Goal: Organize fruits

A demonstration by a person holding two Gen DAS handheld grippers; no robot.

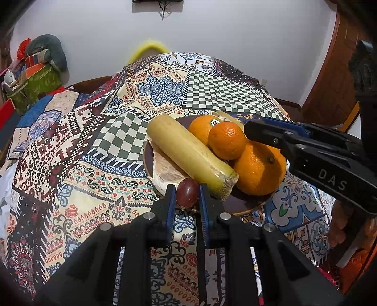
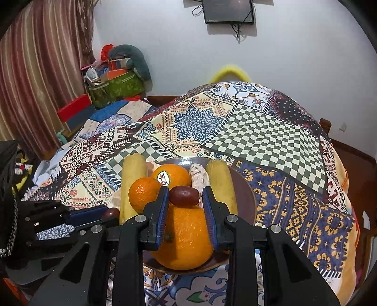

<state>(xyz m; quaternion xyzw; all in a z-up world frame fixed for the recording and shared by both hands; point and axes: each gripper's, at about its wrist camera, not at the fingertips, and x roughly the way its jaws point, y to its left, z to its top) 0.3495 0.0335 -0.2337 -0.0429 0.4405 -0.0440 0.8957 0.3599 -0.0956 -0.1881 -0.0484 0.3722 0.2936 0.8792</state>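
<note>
A dark brown plate [image 1: 249, 203] [image 2: 245, 188] on the patterned tablecloth holds three oranges, yellow banana pieces and wrapped pale pieces. In the left wrist view my left gripper [image 1: 187, 191] is shut on a red grape [image 1: 187, 193] at the plate's near edge, beside a banana piece [image 1: 188, 150]. In the right wrist view my right gripper [image 2: 185, 196] holds a second red grape [image 2: 184, 195] between its pads, above the big orange [image 2: 186, 240]. The right gripper also shows in the left wrist view [image 1: 259, 131], over the oranges [image 1: 227, 140]. The left gripper shows in the right wrist view [image 2: 103, 215].
A patchwork tablecloth [image 2: 259, 136] covers the table. Boxes and bags [image 2: 117, 80] are piled at the back left by a curtain. A monitor [image 2: 228, 11] hangs on the wall. A wooden door [image 1: 339, 77] stands at the right.
</note>
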